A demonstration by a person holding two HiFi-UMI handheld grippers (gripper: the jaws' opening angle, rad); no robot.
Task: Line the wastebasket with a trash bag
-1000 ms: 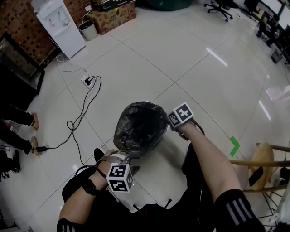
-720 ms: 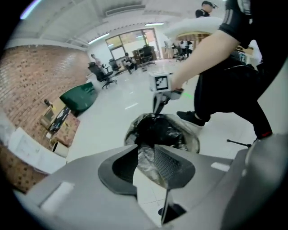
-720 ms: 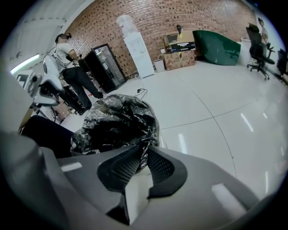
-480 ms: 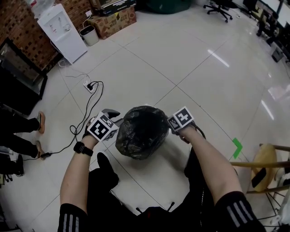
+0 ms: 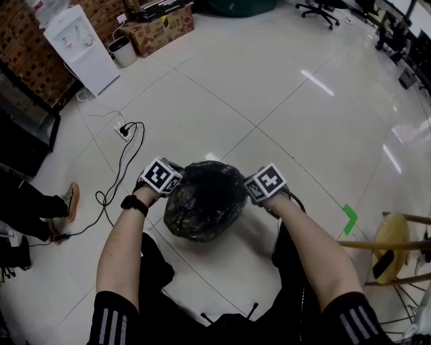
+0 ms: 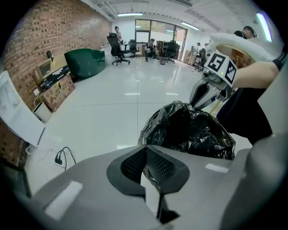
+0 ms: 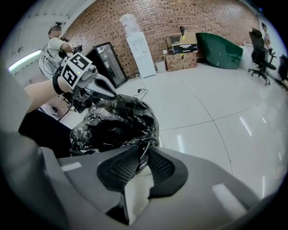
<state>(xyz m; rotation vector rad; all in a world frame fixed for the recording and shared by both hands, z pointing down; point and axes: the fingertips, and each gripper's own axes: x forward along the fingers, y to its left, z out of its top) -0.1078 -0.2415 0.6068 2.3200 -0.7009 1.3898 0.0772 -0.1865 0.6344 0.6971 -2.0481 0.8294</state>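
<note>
A glossy white tiled floor (image 5: 269, 94) filled the frame, streaked with reflected ceiling lights. At upper left stood a brick wall (image 5: 27, 64), a white water dispenser (image 5: 73, 44) and a cardboard box (image 5: 158, 27). A power strip (image 5: 122, 131) lay left of centre. Office chairs (image 5: 328, 8) sat at upper right.

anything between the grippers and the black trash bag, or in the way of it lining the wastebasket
Nothing visible does. The left gripper and right gripper each have jaws closed on the crinkled black plastic trash bag at opposite sides of its mouth.
</note>
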